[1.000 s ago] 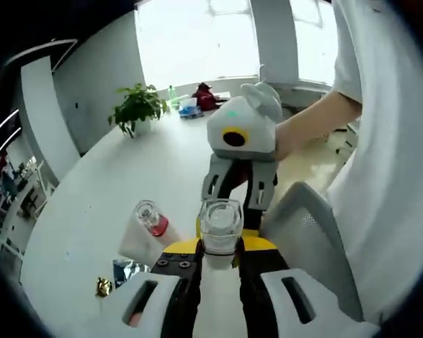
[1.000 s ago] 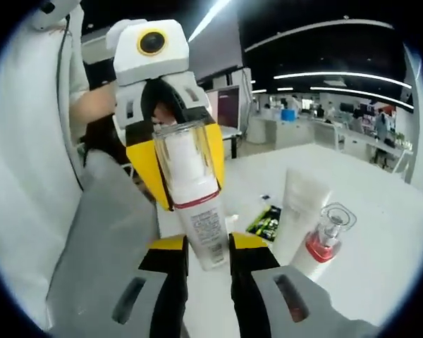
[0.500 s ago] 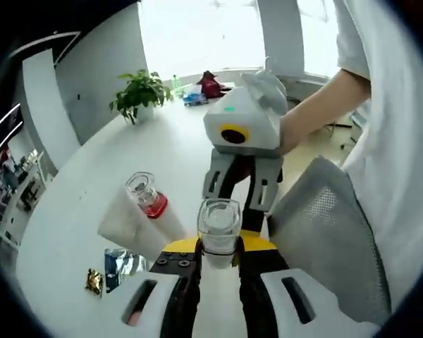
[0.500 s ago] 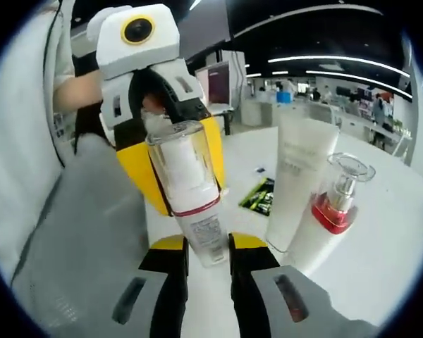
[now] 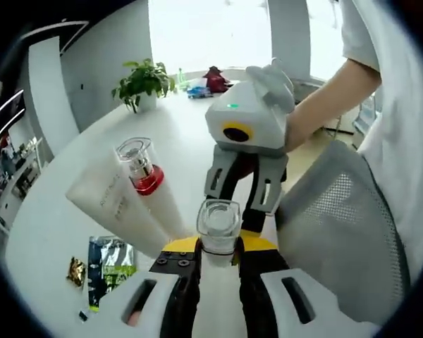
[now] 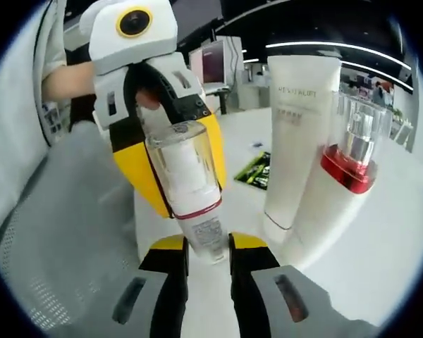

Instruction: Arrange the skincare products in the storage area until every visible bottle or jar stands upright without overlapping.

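We are looking down the left gripper (image 5: 218,264) and seeing its jaws clenched on the bottle (image 5: 219,232), whose clear cap is pointing away from us toward the right gripper (image 5: 244,184) opposite. From the other side, the right gripper (image 6: 208,248) is grasping the same bottle (image 6: 189,190) by its labelled end, and the left gripper (image 6: 170,134) is gripping it around the capped end. So the bottle's long axis is running from one gripper to the other, held up off the table (image 5: 77,232), slanting rather than upright.

Off to one side, we are seeing a white tube (image 6: 296,134) standing on its cap, tail end up, with a pump bottle (image 6: 342,183) with a red collar just beside it. In the left gripper view the tube (image 5: 116,211) and the pump bottle (image 5: 151,193) are both leaning across the frame. A green packet (image 5: 107,267) is lying flat nearer the table's edge, with a small gold wrapper (image 5: 75,270) next to it. A potted plant (image 5: 142,81) is sitting at the table's far edge. A grey mesh chair (image 5: 345,239) is standing close by.
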Tool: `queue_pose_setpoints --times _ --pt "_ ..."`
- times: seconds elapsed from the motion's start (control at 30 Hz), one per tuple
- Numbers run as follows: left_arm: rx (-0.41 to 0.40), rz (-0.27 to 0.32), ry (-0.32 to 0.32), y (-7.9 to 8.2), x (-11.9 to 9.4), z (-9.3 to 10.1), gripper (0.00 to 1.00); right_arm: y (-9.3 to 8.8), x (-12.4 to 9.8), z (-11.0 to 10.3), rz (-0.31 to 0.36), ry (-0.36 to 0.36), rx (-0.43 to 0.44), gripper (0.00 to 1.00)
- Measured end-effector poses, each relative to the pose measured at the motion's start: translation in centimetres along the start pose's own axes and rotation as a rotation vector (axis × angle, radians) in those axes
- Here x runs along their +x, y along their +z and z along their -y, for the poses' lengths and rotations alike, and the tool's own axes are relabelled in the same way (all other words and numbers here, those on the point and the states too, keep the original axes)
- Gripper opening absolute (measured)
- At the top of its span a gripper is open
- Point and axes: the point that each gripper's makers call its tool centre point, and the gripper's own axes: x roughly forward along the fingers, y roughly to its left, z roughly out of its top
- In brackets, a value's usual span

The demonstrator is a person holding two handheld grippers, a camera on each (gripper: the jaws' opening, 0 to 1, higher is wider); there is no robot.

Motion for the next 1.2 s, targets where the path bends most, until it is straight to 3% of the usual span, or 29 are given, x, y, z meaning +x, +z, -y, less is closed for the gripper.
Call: queue_pose_setpoints --times 0.57,1.2 --pt "-0.010 -0.025 -0.014 -1.3 1.9 -0.6 0.19 -1.8 0.8 1.0 -0.041 -0.017 0.019 0.22" --pt "-0.032 -0.004 -0.001 -1.3 2.3 -1.4 0.20 -2.1 1.1 1.9 -0.050 -0.031 0.015 0.22"
